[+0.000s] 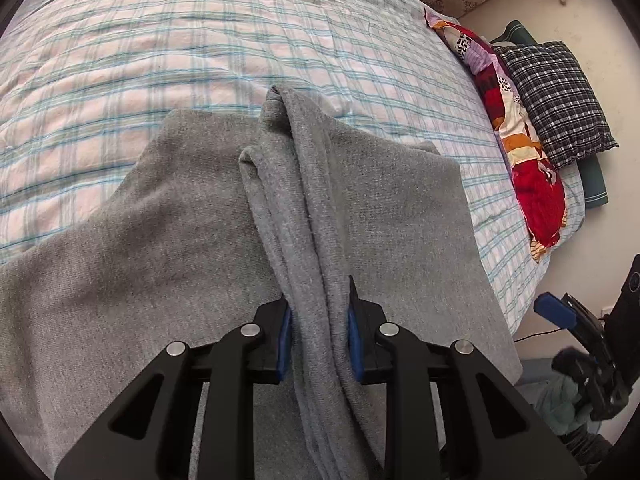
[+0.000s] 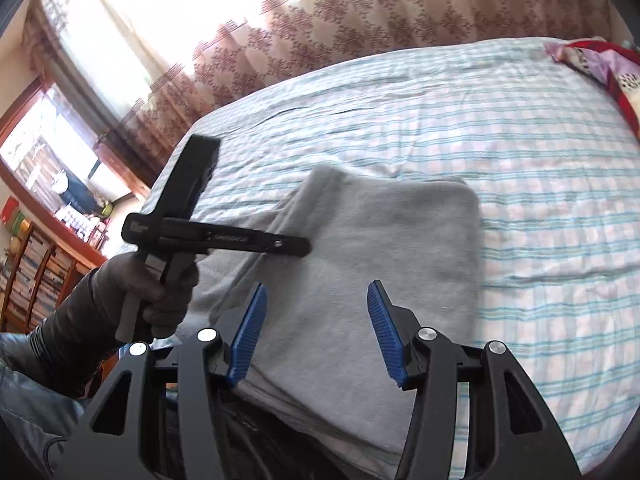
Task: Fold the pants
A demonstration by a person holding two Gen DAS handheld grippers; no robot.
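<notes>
Grey pants (image 1: 168, 240) half-folded on bed (image 1: 140, 60).
Left claw (image 1: 320, 320) clamps a bunched pants fold; right claw (image 2: 316, 332) spread apart, holding nothing.

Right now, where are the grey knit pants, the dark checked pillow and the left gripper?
grey knit pants (image 2: 360, 264): right wrist view, flat folded top layer.
dark checked pillow (image 1: 556, 100): left wrist view, middle of its face.
left gripper (image 1: 318, 336): left wrist view, between pads pinching bunched fabric.

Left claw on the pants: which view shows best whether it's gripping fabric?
The left wrist view: the left claw is closed on a bunched fold of the grey pants, blue pads pressing both sides. The right wrist view shows that claw only side-on above the pants, its pads hidden.
</notes>
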